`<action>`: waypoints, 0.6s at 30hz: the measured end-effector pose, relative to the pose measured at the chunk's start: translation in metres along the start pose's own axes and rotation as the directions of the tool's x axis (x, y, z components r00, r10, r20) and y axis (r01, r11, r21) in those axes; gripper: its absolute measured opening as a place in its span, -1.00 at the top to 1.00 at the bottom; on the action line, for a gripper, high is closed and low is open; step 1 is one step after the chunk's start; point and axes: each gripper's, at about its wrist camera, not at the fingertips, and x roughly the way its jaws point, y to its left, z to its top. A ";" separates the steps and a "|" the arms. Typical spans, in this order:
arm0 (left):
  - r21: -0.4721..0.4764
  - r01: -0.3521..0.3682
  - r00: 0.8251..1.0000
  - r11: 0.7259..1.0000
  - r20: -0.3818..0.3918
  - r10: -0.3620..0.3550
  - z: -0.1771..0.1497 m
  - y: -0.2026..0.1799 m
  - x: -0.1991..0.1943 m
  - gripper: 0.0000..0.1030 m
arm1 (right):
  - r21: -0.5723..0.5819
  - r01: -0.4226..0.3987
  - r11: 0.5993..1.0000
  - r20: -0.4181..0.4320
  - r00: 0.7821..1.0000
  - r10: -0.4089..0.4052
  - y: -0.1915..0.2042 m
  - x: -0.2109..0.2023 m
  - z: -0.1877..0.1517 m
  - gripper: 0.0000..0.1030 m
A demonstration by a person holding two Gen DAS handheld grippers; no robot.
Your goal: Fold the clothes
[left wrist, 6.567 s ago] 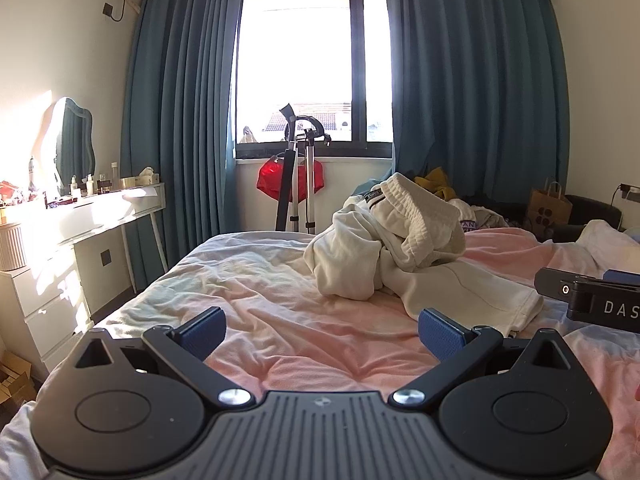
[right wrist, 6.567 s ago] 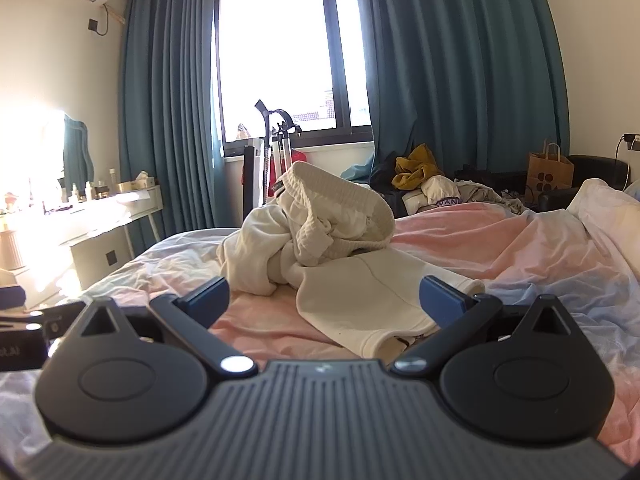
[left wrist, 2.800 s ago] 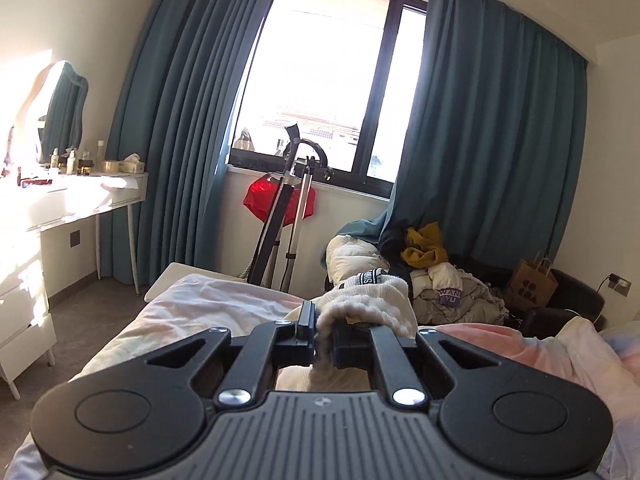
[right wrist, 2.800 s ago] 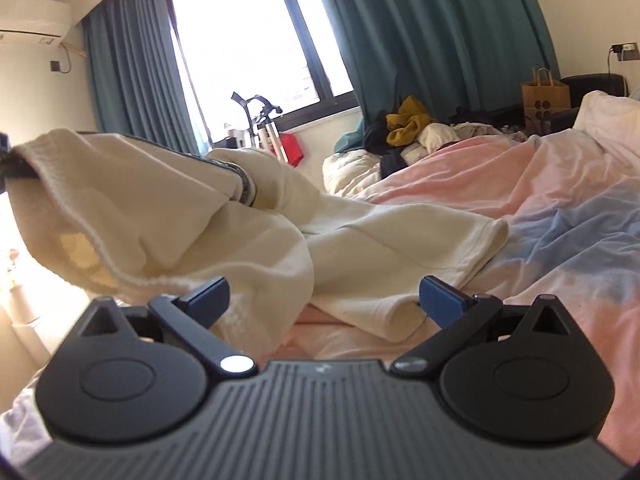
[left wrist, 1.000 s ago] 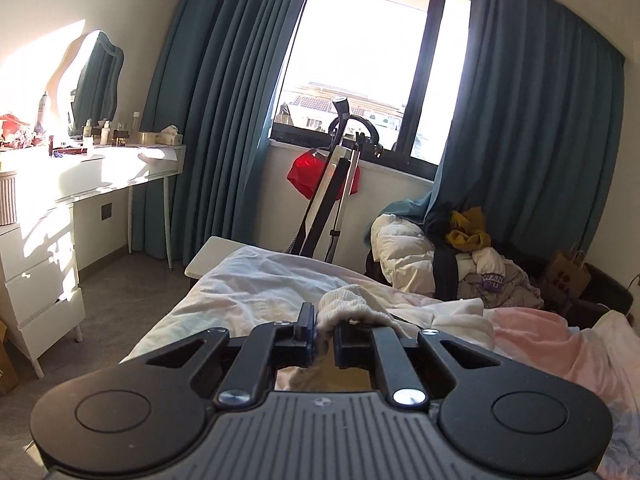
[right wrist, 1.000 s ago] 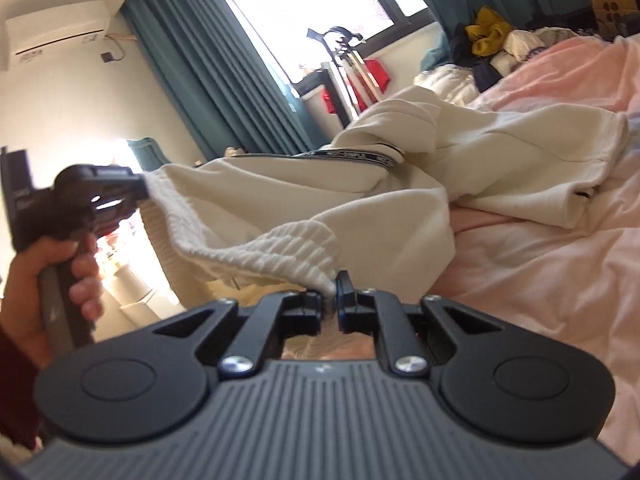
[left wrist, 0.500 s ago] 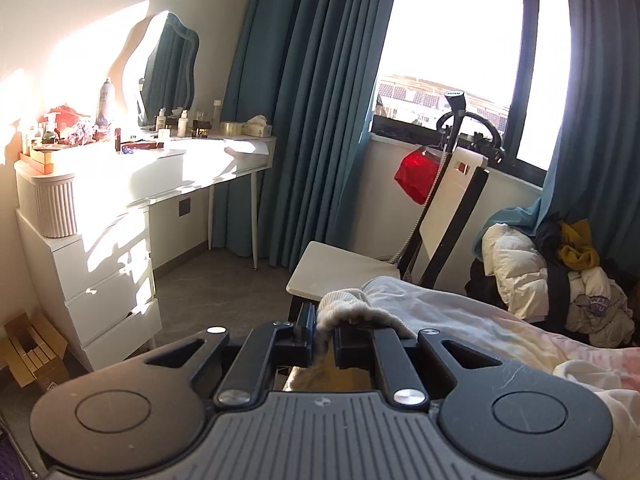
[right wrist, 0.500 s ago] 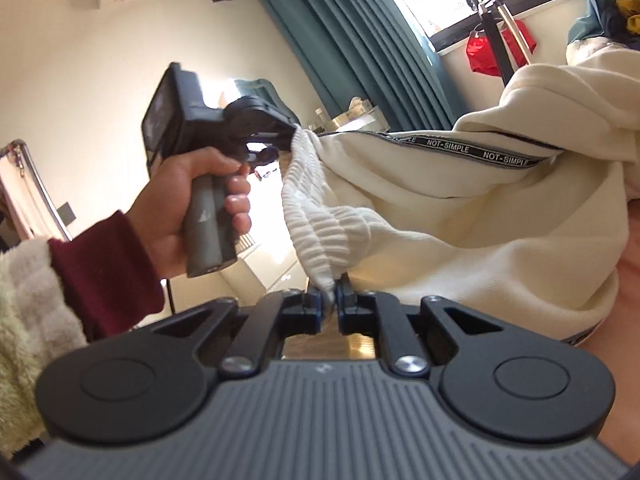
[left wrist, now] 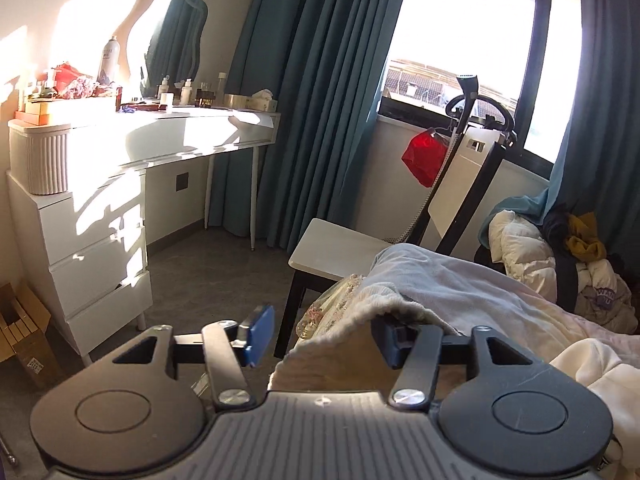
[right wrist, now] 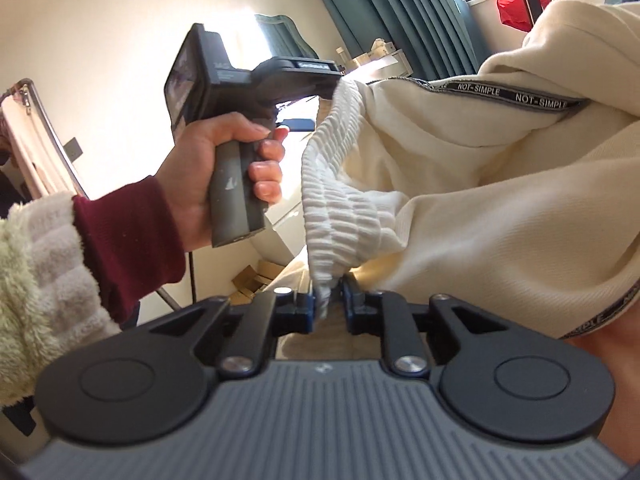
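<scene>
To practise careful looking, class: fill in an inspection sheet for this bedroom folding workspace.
Surface: bed cover, pale pink and grey, rumpled.
Job's things: cream garment, ribbed waistband raised off the bed.
Clutter: clothes pile under the window; bottles on the dressing table.
Grippers: left gripper jaws opening, cloth edge between; right gripper jaws opening, waistband tip between.
Cables: only a steamer hose near the window.
Surroundings: teal curtains, bright window.

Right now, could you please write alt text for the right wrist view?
The right gripper, jaws opening, has the cream trousers' ribbed waistband between its pads. Beside it, a hand holds the left gripper at the waistband's far end.
</scene>
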 end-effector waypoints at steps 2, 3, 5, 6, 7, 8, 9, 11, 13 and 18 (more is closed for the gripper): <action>-0.006 -0.005 1.000 1.000 0.009 0.005 -0.003 0.004 -0.029 -0.32 | -0.009 0.005 1.000 0.000 1.000 -0.005 0.003 -0.017 0.001 0.41; -0.007 -0.007 1.000 1.000 0.013 0.008 -0.005 0.005 -0.044 -0.39 | -0.015 0.017 1.000 0.002 1.000 -0.017 0.004 -0.026 -0.001 0.24; -0.006 -0.006 0.999 1.000 0.033 0.006 -0.012 0.002 -0.078 -0.51 | -0.023 0.060 0.998 0.025 0.998 -0.060 0.006 -0.051 -0.005 -0.09; -0.003 0.001 0.999 1.000 0.047 -0.001 -0.015 0.000 -0.096 -0.57 | -0.027 0.082 0.996 0.036 0.996 -0.081 0.007 -0.063 -0.007 -0.26; 0.002 -0.003 0.998 1.000 0.058 0.003 -0.019 -0.004 -0.112 -0.58 | -0.031 0.103 0.994 0.047 0.994 -0.102 0.008 -0.075 -0.008 -0.39; 0.009 -0.006 0.998 1.000 0.065 0.005 -0.023 -0.009 -0.126 -0.58 | -0.035 0.125 0.992 0.059 0.991 -0.123 0.008 -0.088 -0.010 -0.40; 0.012 0.000 0.998 1.000 0.067 -0.001 -0.029 -0.016 -0.141 -0.58 | -0.026 0.152 0.988 0.068 0.986 -0.150 0.004 -0.102 -0.012 -0.40; 0.017 0.017 0.997 1.000 0.070 -0.018 -0.042 -0.029 -0.172 -0.58 | -0.009 0.204 0.979 0.087 0.975 -0.203 -0.004 -0.129 -0.017 -0.40; 0.022 0.036 0.998 0.999 0.058 -0.037 -0.056 -0.049 -0.199 -0.58 | 0.009 0.256 0.967 0.104 0.961 -0.256 -0.012 -0.157 -0.021 -0.40; 0.008 0.131 0.991 0.991 0.007 -0.131 -0.091 -0.112 -0.248 -0.58 | 0.082 0.408 0.909 0.157 0.896 -0.416 -0.064 -0.209 -0.005 -0.40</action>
